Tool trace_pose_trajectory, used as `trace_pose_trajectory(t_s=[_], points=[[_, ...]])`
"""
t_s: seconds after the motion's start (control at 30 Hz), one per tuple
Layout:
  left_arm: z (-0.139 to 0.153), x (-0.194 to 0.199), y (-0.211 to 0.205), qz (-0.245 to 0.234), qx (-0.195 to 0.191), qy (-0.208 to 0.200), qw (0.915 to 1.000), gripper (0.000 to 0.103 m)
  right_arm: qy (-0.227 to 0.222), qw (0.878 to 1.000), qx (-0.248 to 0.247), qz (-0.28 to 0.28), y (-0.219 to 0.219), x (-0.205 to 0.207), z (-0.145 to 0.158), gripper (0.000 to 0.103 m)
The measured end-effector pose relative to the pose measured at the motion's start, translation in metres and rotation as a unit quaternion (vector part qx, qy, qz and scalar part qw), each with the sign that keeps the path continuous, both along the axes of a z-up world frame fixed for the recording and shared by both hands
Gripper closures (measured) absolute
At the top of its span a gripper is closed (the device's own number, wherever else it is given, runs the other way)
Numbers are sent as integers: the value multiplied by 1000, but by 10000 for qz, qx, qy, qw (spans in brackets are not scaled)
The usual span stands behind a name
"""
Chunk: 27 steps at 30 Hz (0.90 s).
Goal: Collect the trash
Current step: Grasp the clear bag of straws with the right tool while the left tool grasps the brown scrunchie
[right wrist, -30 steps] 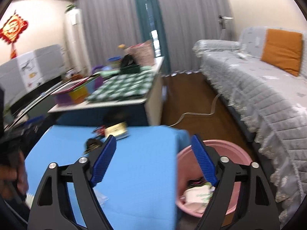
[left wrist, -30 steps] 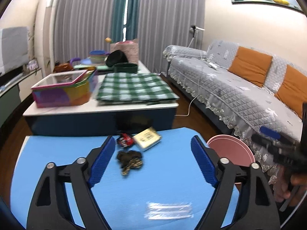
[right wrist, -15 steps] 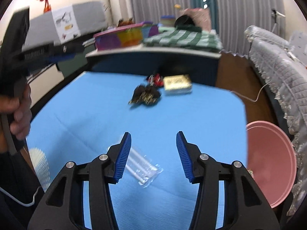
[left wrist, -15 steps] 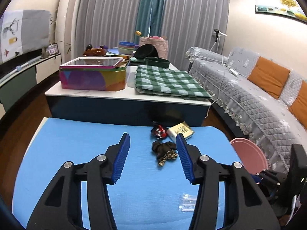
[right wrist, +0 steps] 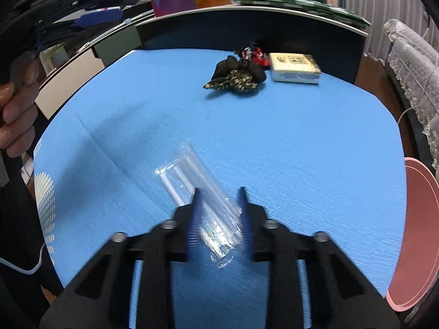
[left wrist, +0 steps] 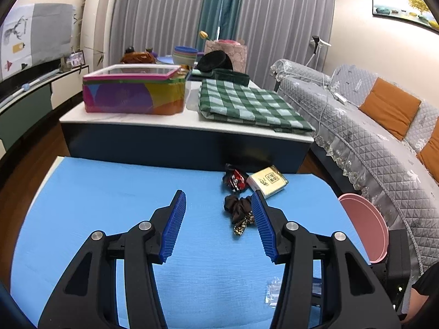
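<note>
The right gripper (right wrist: 218,192) is angled down over the blue table surface (right wrist: 274,142), and its jaws have just been closing around a clear plastic wrapper (right wrist: 197,189) that lies flat on the table. The wrapper runs diagonally between the two blue pads (right wrist: 196,213), with white stick-shaped contents visible inside it. The pads are blurred, and a narrow gap remains on either side of the wrapper, so contact is not confirmed; the wrapper rests on the table. The left gripper (left wrist: 219,220) is held above the same surface with its jaws about half open and nothing between them. In the left wrist view, the right-hand pad (left wrist: 262,224) partly overlaps a dark crumpled wrapper with a gold pattern (left wrist: 240,209). Just beyond that item lie a red-and-black wrapper (left wrist: 234,178) and a pale yellow packet with a printed code (left wrist: 267,181), side by side near the far edge of the table. The clear wrapper is also partly visible at the lower right of the left wrist view (left wrist: 274,290). A pink bin (right wrist: 417,235) stands beside the table on its right side. A person's fingers (right wrist: 16,115) grip the left gripper's handle at the left edge of the right wrist view.
</note>
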<state>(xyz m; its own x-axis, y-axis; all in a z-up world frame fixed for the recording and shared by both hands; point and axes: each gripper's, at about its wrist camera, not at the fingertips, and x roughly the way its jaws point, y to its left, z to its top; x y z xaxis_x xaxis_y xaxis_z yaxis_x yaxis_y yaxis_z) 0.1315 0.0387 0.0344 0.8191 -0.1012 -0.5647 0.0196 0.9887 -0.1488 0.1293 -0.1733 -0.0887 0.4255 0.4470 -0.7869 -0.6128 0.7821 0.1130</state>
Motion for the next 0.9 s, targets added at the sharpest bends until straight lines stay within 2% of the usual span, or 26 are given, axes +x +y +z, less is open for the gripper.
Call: trace_pose_trajectory(t_s=[0.07,0.13,0.27,0.4,0.5,0.73,0.77,0.8,0.9], points=[[-5,6,-4,-50,-9,72,10000,53,22,10000,4,33,-2,1,1,100],[-12,14,-9,-116,6,160,9998,54,-25,10000,34,-73,-7,3,3,101],[-31,30,-20,-225,37,363,9991,57,-121,9982,172,-562,-26,15,11,102],[-49,44,-30,-302,101,505,9982,58,-217,9915,226,-1265,-51,30,16,102],[-63,57,-33,-309,96,617,9976,60,-272,9868,251,-1574,-63,38,17,102],[-90,81,-36,-298,-29,851,9959,68,-171,9836,278,-1772,-75,51,13,101],[-93,84,-37,-311,-37,879,9956,70,-124,9839,275,-1761,-75,53,11,98],[-95,86,-38,-333,-35,903,9953,74,-81,9841,266,-1755,-73,53,9,97],[-96,88,-40,-363,-20,893,9953,75,100,9845,286,-1730,-73,58,2,97]])
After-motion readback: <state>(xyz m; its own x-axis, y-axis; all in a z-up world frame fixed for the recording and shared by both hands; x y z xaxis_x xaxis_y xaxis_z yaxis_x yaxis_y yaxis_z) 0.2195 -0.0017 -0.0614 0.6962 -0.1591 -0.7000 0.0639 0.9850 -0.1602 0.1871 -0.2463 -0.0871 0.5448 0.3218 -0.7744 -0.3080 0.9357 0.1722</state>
